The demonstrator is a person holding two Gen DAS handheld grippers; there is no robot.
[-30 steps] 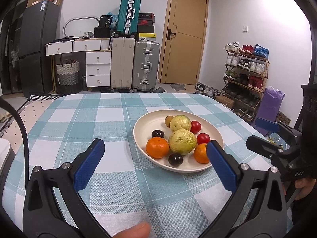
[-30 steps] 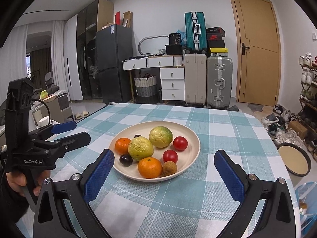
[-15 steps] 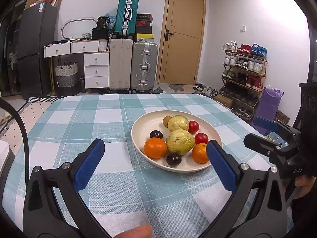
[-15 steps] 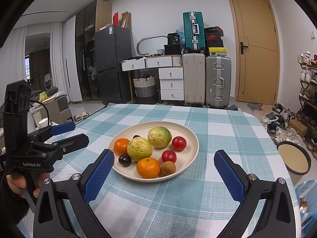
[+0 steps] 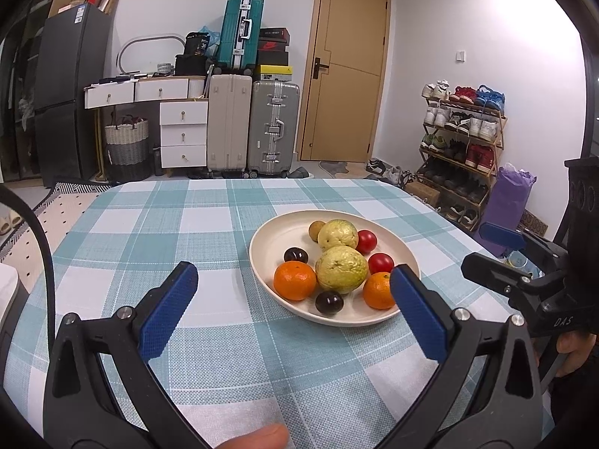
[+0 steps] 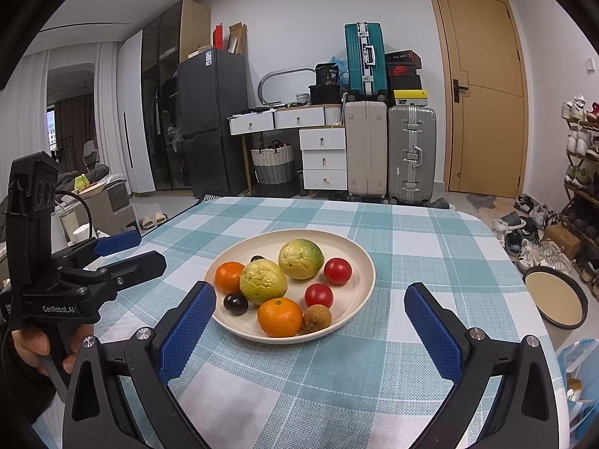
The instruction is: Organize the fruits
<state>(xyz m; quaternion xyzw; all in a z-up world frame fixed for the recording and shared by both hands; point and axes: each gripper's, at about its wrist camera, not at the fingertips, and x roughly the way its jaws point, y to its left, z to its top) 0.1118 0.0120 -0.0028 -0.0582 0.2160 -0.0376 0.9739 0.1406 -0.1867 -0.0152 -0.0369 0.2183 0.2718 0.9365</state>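
The table (image 5: 157,224) under a teal-and-white checked cloth carries a cream round plate (image 6: 359,258) ahead of both hand-held grippers, left (image 5: 290,295) and right (image 6: 309,310), jaws spread wide and empty. Guavas, oranges, tomatoes and plums sit gathered in the plate, probably kept from rolling.

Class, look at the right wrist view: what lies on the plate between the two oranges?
In the right wrist view, between the two oranges lie the nearer guava and a dark plum.

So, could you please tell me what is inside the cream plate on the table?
The plate holds two guavas, two oranges, two red tomatoes, two dark plums and one brown longan. Anything beneath the guavas is hidden.
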